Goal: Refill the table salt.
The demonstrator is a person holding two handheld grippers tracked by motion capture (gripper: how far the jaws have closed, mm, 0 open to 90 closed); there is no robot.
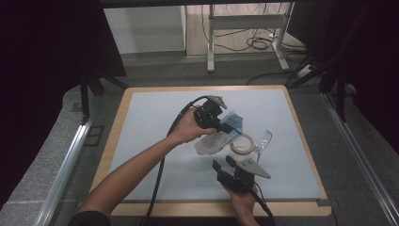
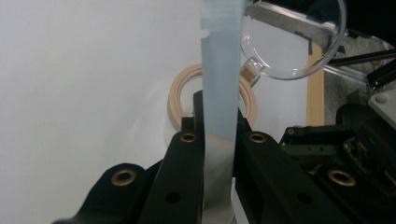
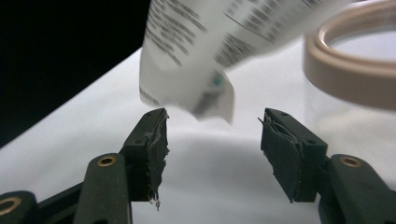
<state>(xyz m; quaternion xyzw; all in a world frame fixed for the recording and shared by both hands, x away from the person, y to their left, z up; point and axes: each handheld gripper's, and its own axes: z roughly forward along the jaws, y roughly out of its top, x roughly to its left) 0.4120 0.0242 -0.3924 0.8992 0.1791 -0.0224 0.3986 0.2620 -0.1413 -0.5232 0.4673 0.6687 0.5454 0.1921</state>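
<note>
Clamped flat between the closed jaws of the left gripper (image 1: 225, 123), at frame centre in the high view: a printed packet (image 1: 217, 140) with a blue top strip, hanging down toward the white mat (image 1: 150, 122). Seen edge-on in the left gripper view as a pale blue band (image 2: 222, 70) rising up the middle, with a tan tape roll (image 2: 180, 91) and a clear round lens-like piece (image 2: 289, 44) behind it, upper right. Left hand (image 1: 188, 129) wrapped round the gripper body, forearm slanting in from the lower left. Right gripper (image 1: 225, 165) low and right of centre, jaws parted with nothing between, aimed up-frame at the packet's lower end (image 3: 196, 60), which hangs just above and beyond the pads in the right gripper view; probably not touching, though blur hides the gap. Tape roll (image 1: 243, 143) lying just right of the packet. Wide bare mat to the left and above; wooden table edge (image 1: 301, 132) well to the right.
</note>
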